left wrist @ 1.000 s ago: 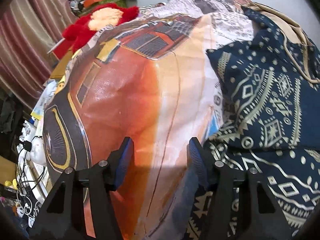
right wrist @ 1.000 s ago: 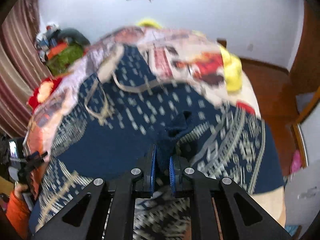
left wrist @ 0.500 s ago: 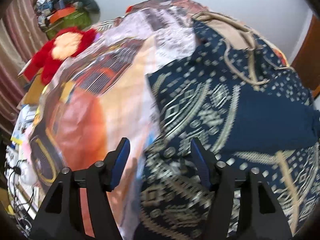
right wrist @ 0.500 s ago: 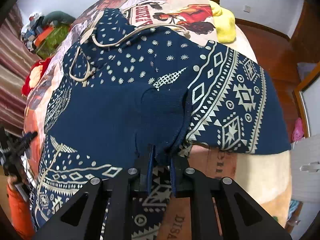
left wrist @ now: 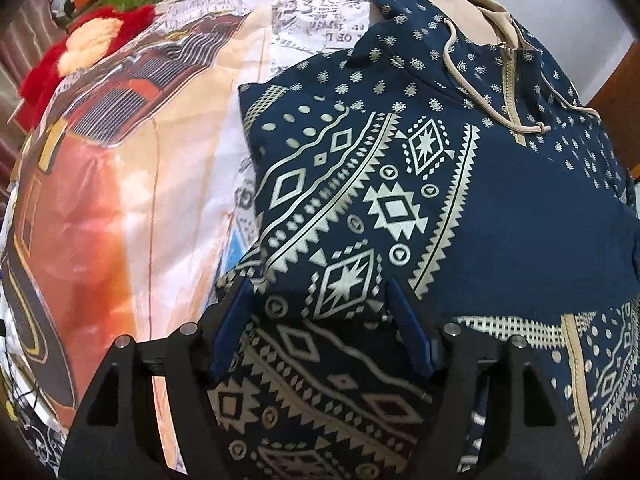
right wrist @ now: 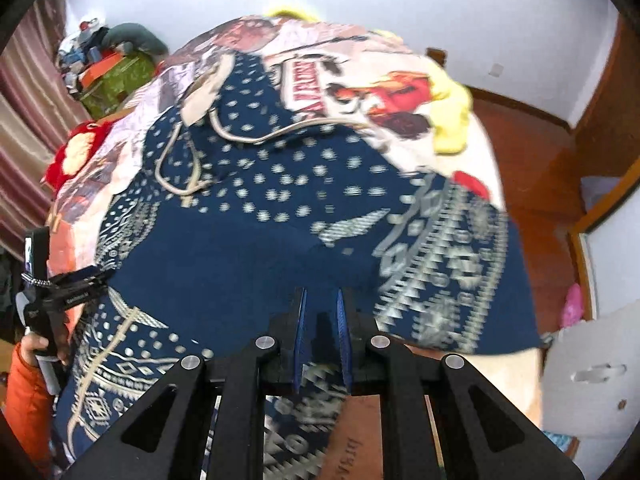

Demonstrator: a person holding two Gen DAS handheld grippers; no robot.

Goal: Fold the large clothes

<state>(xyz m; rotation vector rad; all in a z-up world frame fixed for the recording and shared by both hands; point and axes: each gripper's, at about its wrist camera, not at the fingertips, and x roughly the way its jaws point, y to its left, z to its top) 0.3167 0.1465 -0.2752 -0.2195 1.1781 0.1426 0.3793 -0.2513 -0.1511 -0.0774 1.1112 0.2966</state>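
Observation:
A navy hoodie [left wrist: 460,208] with a cream geometric print, beige hood lining and drawstrings lies spread on the bed; it also shows in the right wrist view [right wrist: 256,240]. Both sleeves are folded across the chest. My left gripper [left wrist: 320,320] is open, its blue pads on either side of the left sleeve's folded end, just above the fabric. My right gripper [right wrist: 321,320] has its jaws a narrow gap apart, over the hoodie's lower middle; no cloth shows between them. The left gripper also shows at the left edge of the right wrist view [right wrist: 64,284].
The hoodie lies on a printed bedspread [left wrist: 120,184] showing an orange car. A red plush toy [left wrist: 80,48] and piled clutter [right wrist: 116,64] sit at the bed's far left. A yellow pillow [right wrist: 448,120] lies far right, above a wooden floor [right wrist: 536,168].
My right gripper has let go of the dark sleeve cuff it held and has drawn back. My left gripper moved right from the bedspread onto the hoodie's left sleeve.

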